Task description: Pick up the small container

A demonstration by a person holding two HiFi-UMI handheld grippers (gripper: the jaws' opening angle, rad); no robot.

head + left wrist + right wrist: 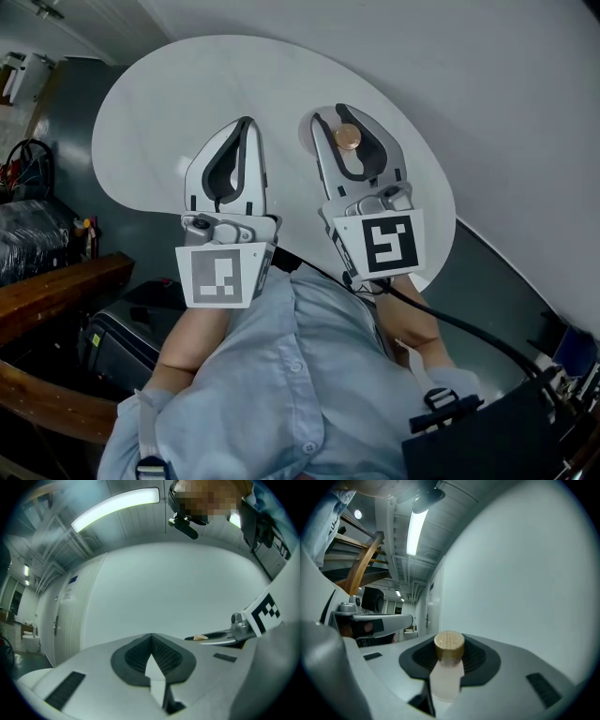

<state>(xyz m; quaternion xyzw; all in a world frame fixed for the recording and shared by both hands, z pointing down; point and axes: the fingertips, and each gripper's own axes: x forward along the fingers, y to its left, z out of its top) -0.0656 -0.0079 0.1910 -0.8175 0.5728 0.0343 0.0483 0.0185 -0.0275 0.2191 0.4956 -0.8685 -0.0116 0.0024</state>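
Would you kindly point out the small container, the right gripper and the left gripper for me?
small container (446,679), right gripper view, on its translucent body below the stopper.
right gripper (330,114), head view, midway between its fingertips.
left gripper (246,122), head view, where its fingertips meet.

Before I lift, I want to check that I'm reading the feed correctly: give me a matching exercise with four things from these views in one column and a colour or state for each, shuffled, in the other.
Things:
1 left gripper
2 right gripper
3 container cap
4 table

Colour or state:
A wood-coloured
B jaws together, nothing between them
C white
D closed on the small container

Pairs: 1-B; 2-D; 3-A; 4-C
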